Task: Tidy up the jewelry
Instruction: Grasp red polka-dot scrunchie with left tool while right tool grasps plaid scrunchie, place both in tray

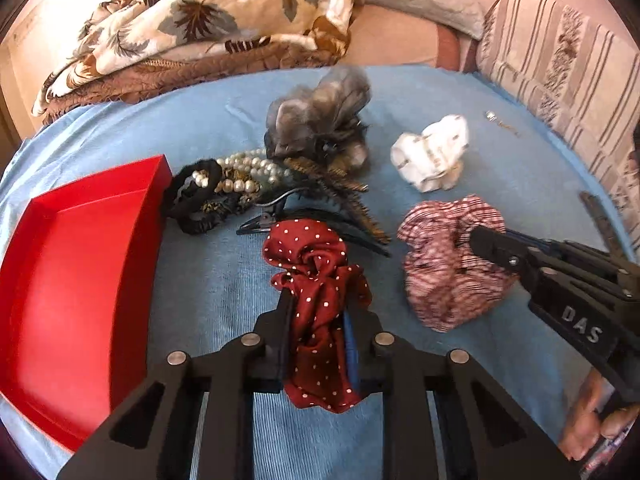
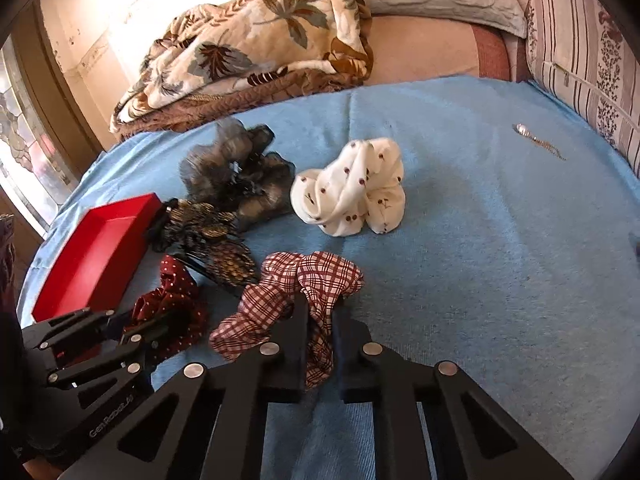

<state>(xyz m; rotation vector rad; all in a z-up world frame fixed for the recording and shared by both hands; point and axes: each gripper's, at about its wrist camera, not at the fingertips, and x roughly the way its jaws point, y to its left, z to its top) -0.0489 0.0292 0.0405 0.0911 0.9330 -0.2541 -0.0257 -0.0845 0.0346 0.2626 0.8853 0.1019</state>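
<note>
My left gripper [image 1: 318,296] is shut on a dark red polka-dot scrunchie [image 1: 308,248], whose fabric bunches between the fingers on the blue cloth. My right gripper [image 2: 322,304] is shut on a red-and-white plaid scrunchie [image 2: 316,276]; it shows from the side in the left wrist view as right gripper [image 1: 480,240] on the plaid scrunchie [image 1: 440,280]. An empty red box [image 1: 80,260] lies to the left. Beside it sits a heap of pearl strands [image 1: 248,168], a black scrunchie [image 1: 196,200] and a gold-and-black hair clip [image 1: 348,196].
A grey tulle scrunchie [image 1: 320,112] and a white printed scrunchie [image 2: 352,188] lie farther back. A small silver chain piece [image 2: 536,138] rests near the far right edge of the blue cloth [image 2: 480,260]. A leaf-print blanket [image 2: 260,40] and striped cushions [image 1: 560,60] border the back.
</note>
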